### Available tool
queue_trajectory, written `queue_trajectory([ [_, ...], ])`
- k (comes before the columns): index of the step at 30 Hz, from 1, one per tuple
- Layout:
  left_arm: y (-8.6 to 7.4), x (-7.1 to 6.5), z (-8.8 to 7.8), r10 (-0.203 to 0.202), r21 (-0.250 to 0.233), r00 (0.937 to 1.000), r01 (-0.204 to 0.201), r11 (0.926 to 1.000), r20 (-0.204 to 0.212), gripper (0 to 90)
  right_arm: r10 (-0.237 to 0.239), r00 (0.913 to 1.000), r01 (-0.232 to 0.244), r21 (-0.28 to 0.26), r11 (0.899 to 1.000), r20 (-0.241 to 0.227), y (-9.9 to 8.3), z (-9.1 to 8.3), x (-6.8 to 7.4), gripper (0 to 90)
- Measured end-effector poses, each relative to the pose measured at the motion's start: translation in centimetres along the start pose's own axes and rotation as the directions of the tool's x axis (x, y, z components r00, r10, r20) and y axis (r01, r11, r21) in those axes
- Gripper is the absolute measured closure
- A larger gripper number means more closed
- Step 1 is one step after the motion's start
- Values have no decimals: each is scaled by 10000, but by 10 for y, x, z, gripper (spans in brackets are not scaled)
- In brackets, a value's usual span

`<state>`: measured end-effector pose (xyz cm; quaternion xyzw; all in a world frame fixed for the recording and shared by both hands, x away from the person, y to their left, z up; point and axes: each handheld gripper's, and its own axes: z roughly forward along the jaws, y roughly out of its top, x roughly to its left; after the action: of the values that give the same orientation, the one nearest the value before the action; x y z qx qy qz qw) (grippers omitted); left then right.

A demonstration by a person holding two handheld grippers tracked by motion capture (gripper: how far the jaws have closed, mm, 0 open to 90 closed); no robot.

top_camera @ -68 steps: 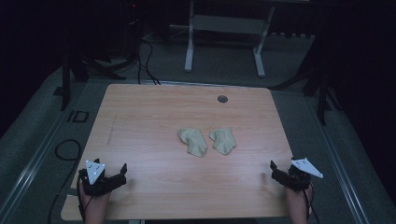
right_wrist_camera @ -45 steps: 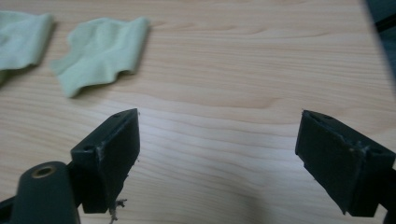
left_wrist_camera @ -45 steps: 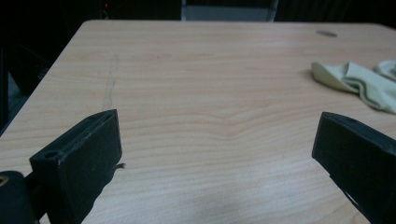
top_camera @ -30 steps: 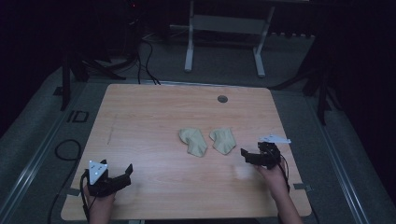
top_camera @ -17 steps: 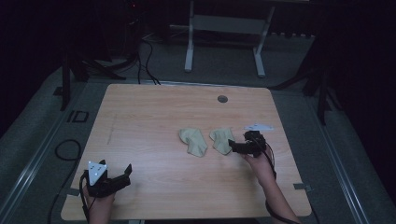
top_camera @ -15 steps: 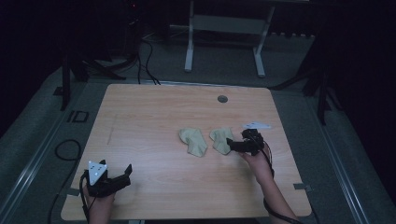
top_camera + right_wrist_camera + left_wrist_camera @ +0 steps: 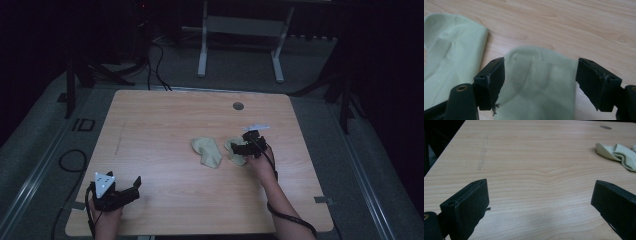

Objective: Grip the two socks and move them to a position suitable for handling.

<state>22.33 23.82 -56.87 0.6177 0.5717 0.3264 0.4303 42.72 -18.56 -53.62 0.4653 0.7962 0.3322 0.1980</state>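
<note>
high view first: a light wooden table (image 7: pixel 165 125) with rounded corners fills the middle of the frame, with a dim grey floor and the legs of a metal stand beyond it at the top. two pale green fabric socks lie near the centre of the table, just beside each other. the left pale green sock (image 7: pixel 207 151) sits slightly left of centre and lies free. the right pale green sock (image 7: pixel 233 150) is partly covered by the right gripper (image 7: pixel 241 148), a black two-jaw tool with a pale plate on top, held by a hand whose forearm runs down to the lower right of the frame. at the lower left, near the table's front edge, the left gripper (image 7: pixel 134 183) rests in the other hand, well apart from both socks. a small dark round disc (image 7: pixel 238 106) is set into the table near its far edge.

left gripper view: the two black jaws rise at the lower left and lower right corners, spread wide with only bare wood grain between them. the left sock (image 7: pixel 617 153) shows crumpled at the upper right.

right gripper view: the jaws stand wide apart, one on each side of the right sock (image 7: pixel 541 85), whose rounded end lies between them on the table; whether the pads touch the fabric cannot be told. the other sock (image 7: pixel 446 50) lies at the left of the frame.
</note>
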Motion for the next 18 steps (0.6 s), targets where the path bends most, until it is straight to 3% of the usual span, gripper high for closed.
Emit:
queue_trajectory([
  [5,1,0,0,5,-50,10000,-4,10000,50,14,-289,9992,283,194,9994,288,3,12,4,254],
  [10,0,0,0,136,107,9999,-136,9999,30,15,-474,9975,435,734,9964,524,-2,25,4,352],
  [18,0,0,0,124,137,9999,-124,9998,11,15,10,9983,-46,612,9981,577,-5,22,3,544],
])
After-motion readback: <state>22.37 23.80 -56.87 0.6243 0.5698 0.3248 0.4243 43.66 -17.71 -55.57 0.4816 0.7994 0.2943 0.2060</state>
